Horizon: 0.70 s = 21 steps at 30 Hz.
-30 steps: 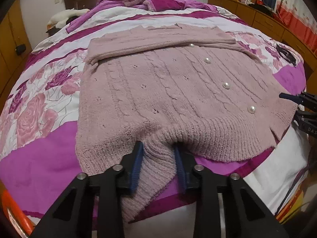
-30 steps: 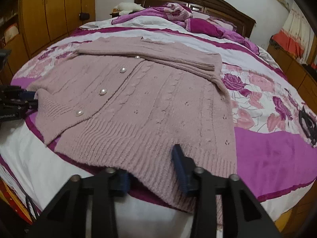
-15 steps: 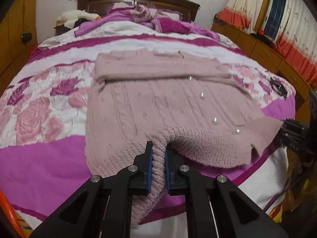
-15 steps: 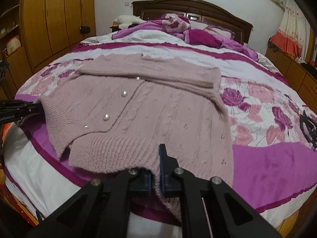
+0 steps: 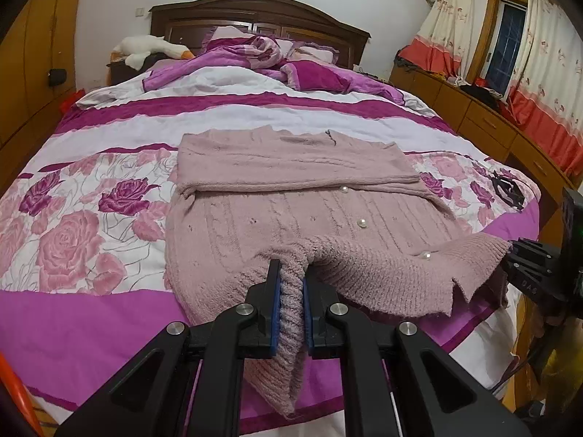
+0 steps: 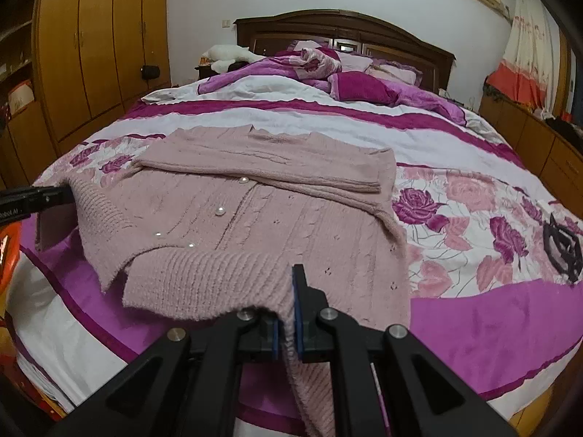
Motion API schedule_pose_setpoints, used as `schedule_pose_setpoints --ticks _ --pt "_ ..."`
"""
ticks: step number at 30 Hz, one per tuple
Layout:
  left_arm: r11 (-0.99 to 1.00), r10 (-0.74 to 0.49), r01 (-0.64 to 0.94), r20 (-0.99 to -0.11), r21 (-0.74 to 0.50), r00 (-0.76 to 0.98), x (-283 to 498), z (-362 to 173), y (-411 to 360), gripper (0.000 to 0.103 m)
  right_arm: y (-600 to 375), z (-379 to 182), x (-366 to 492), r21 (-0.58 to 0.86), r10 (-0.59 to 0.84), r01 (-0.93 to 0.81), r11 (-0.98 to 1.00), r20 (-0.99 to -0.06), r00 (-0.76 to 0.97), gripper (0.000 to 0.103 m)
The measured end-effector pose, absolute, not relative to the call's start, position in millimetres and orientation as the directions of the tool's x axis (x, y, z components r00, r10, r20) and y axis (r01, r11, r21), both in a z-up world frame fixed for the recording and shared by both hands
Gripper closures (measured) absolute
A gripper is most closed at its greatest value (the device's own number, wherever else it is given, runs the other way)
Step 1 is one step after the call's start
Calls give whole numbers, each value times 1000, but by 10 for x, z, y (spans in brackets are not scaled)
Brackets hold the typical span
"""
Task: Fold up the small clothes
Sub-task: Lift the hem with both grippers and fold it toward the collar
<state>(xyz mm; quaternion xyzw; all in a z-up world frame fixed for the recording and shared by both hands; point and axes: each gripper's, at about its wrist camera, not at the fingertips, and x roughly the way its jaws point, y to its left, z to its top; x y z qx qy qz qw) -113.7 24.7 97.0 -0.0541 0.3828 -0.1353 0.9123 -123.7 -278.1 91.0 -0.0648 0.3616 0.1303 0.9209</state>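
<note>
Left wrist view: the left gripper [image 5: 291,291] has its blue-padded jaws closed hard on a bunched pleat of the ribbed hem of the pink knitted cardigan [image 5: 291,215], with the pinched knit standing up between the pads and a loose flap of hem hanging below them. Its black fingers point forward and downward toward the bed [image 5: 91,320]. At the right edge of this view the right gripper [image 5: 524,266] appears from the side, level with the raised far corner of the hem.

Right wrist view: the right gripper [image 6: 288,313] is likewise clamped on the hem, the knit squeezed between its blue pads and trailing down beneath them; it too points forward and downward. The left gripper [image 6: 40,196] enters at the left edge, touching the opposite hem corner, which is lifted off the bedspread.

Both views: the cardigan lies front side up on the rose-patterned bedspread, across the middle of the bed, its sleeves [image 6: 269,167] folded across the chest and its pearl buttons [image 6: 219,212] running in a line toward the hem. The hem edge is raised between the two grippers while the upper body of the garment rests flat. A rumpled purple quilt [image 5: 255,62] sits near the headboard [image 5: 255,14].
</note>
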Motion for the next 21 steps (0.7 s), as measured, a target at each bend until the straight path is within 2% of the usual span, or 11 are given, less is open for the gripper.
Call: schedule_pose_setpoints --ticks 9,21 --pt "959 -285 191 -688 -211 668 -1109 945 252 103 -2795 900 -1240 -18 191 -277 961 -679 709 97" --pt "958 -285 186 -651 -219 703 -1042 1108 251 103 -2783 1047 -1144 -9 185 -250 968 -645 742 97"
